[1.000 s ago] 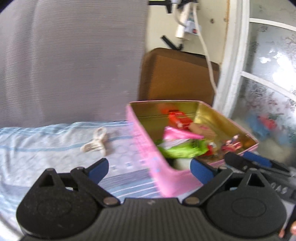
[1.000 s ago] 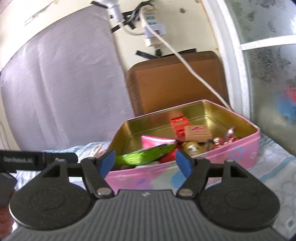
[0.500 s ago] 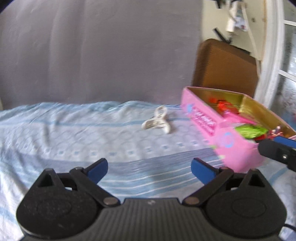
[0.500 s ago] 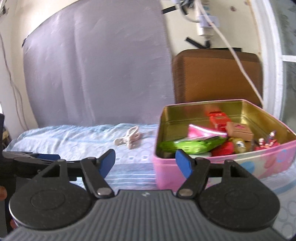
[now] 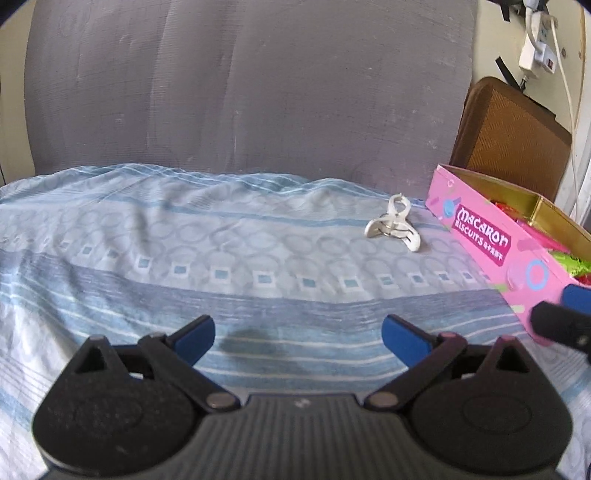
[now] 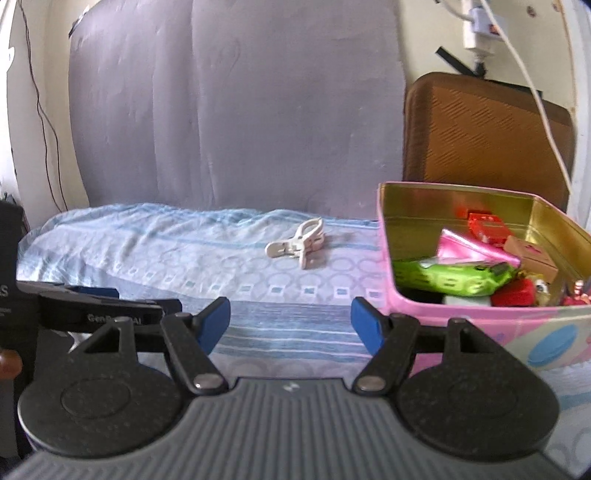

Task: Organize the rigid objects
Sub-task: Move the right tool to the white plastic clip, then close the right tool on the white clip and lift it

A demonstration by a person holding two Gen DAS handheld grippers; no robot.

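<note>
A white clothes peg (image 5: 393, 225) lies on the blue patterned bedsheet (image 5: 184, 240), just left of a pink biscuit tin (image 5: 480, 240). It also shows in the right wrist view (image 6: 297, 248), left of the tin (image 6: 480, 325). The tin is open and holds a green packet (image 6: 454, 278), a pink packet, red boxes and small items. My left gripper (image 5: 298, 338) is open and empty above the sheet, well short of the peg. My right gripper (image 6: 290, 325) is open and empty near the tin's front left corner.
A grey padded headboard (image 5: 240, 92) stands behind the bed. A brown case (image 6: 484, 136) leans behind the tin, with a white cable and power strip (image 6: 480, 22) above it. The left gripper's body (image 6: 92, 314) shows at the left of the right wrist view.
Both grippers have swung left, away from the tin. The peg and more of the sheet have come into view. Both stay open.
</note>
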